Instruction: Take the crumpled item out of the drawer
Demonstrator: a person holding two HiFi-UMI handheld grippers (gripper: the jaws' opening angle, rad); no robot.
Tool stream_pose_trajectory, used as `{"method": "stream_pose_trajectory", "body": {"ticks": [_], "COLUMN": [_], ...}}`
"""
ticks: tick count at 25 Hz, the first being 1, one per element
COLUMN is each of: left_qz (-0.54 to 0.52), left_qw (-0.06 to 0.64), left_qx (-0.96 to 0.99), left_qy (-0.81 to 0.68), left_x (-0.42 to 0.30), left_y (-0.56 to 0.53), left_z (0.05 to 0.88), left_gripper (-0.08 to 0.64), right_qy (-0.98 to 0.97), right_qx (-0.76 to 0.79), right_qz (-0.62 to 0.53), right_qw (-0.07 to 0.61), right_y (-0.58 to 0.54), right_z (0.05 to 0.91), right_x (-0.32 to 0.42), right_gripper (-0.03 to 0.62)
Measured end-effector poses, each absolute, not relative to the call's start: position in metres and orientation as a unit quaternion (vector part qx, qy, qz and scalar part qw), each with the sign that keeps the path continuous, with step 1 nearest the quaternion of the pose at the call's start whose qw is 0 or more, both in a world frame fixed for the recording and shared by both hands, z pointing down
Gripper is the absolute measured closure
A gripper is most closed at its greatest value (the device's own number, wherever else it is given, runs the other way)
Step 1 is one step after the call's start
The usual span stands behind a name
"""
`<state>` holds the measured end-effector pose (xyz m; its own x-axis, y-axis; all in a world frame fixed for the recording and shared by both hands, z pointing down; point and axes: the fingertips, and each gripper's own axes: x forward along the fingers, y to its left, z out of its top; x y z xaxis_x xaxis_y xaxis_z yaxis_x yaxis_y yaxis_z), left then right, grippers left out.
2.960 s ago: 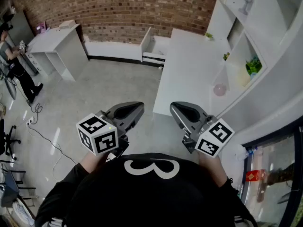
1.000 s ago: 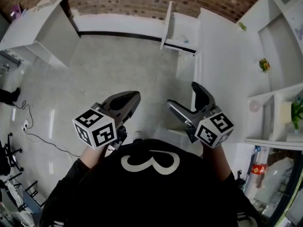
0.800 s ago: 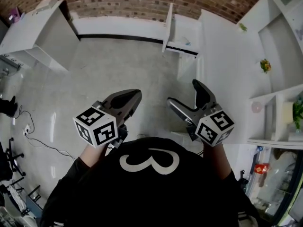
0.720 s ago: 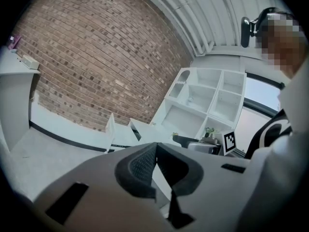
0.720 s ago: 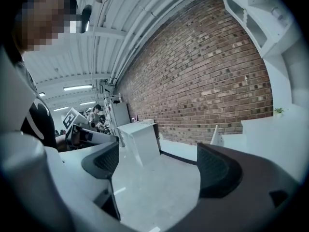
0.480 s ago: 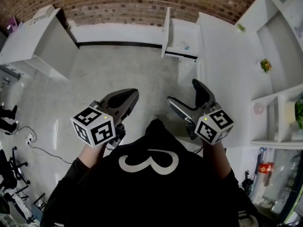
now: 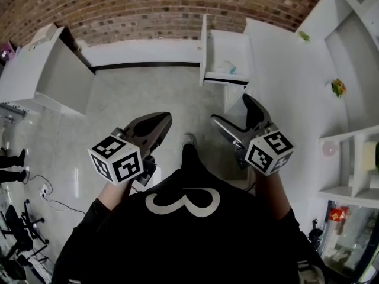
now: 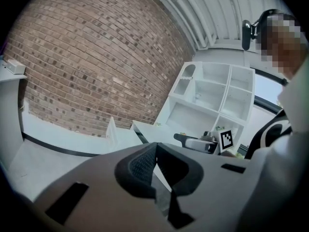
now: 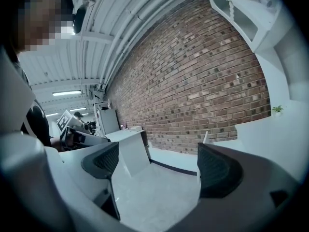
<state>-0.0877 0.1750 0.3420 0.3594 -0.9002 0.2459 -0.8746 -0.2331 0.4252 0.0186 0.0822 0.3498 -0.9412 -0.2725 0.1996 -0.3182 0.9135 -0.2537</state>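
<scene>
The drawer [image 7: 227,45] stands pulled out of the white counter [image 7: 278,87] near the brick wall [image 7: 148,7]. A small pale crumpled item [image 7: 228,70] with a bluish tint lies inside it, towards the near edge. It is too small in the head view to tell which way its long axis runs, and neither gripper view shows it.

Both grippers are held low in front of the person, over the grey floor [image 7: 136,93] and well apart from the drawer. The left gripper [image 8: 154,154] has its two pads pressed together with nothing between them. The right gripper [image 9: 159,164] has its jaws spread wide, and only bare floor shows through the gap.

The relation that matters is the line from jaws to drawer. The item lies ahead of both grippers and a little to the person's right, almost straight beyond the right gripper [image 7: 235,112]. The left gripper [image 7: 155,123] sits further off to the side. By that reading the right gripper is nearer and better placed, and it is already open for a grasp. The reach has probably not begun, since a clear stretch of floor and the drawer's near wall lie between the jaws and the item. The jaws would likely need to come in from above, over that wall
</scene>
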Motion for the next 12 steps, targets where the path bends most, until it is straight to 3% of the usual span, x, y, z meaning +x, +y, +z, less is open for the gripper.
{"method": "stream_pose_trajectory", "body": {"ticks": [12], "left_qz": [-0.019], "left_qw": [0.292], "left_qx": [0.789], "left_qy": [-0.540], "left_x": [-0.155], "left_y": [-0.001], "left_z": [0.364], "left_gripper": [0.557], "right_qy": [-0.962], "right_qx": [0.169], "right_qz": [0.177], "right_qw": [0.124], "right_y": [-0.079], "right_z": [0.380], "right_x": [-0.047], "right_gripper": [0.097]}}
